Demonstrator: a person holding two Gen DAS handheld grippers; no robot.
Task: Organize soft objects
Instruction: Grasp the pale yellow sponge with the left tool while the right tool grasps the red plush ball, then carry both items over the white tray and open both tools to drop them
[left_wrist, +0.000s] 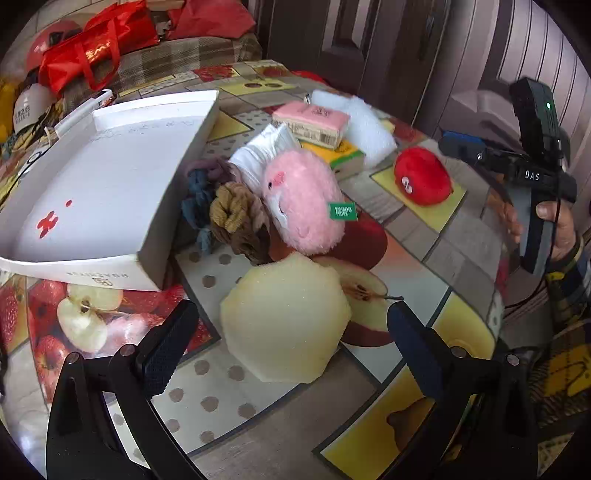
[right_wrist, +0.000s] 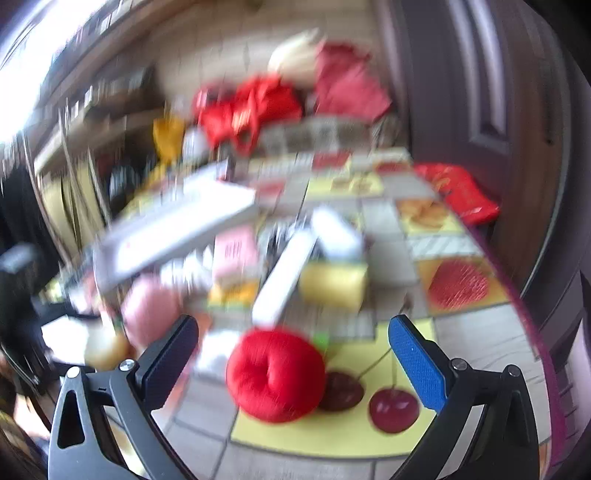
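Observation:
A pale yellow sponge (left_wrist: 286, 319) lies on the fruit-print tablecloth just ahead of my open left gripper (left_wrist: 291, 343), between its spread fingers. Behind it rest a pink plush toy (left_wrist: 301, 201), brown and blue scrunchies (left_wrist: 236, 218), folded white cloth (left_wrist: 264, 155), a pink sponge block (left_wrist: 310, 122) and white padding (left_wrist: 364, 125). A red plush (left_wrist: 421, 175) sits to the right. The white box (left_wrist: 107, 192) stands open at left. In the blurred right wrist view the red plush (right_wrist: 275, 376) lies between the fingers of my open right gripper (right_wrist: 291, 354).
Red bags (left_wrist: 96, 48) and a helmet sit on a checked sofa behind the table. A hand (left_wrist: 557, 229) holds the right gripper tool at the table's right edge. A red bag (right_wrist: 461, 192) lies at the table's far right. A dark door stands behind.

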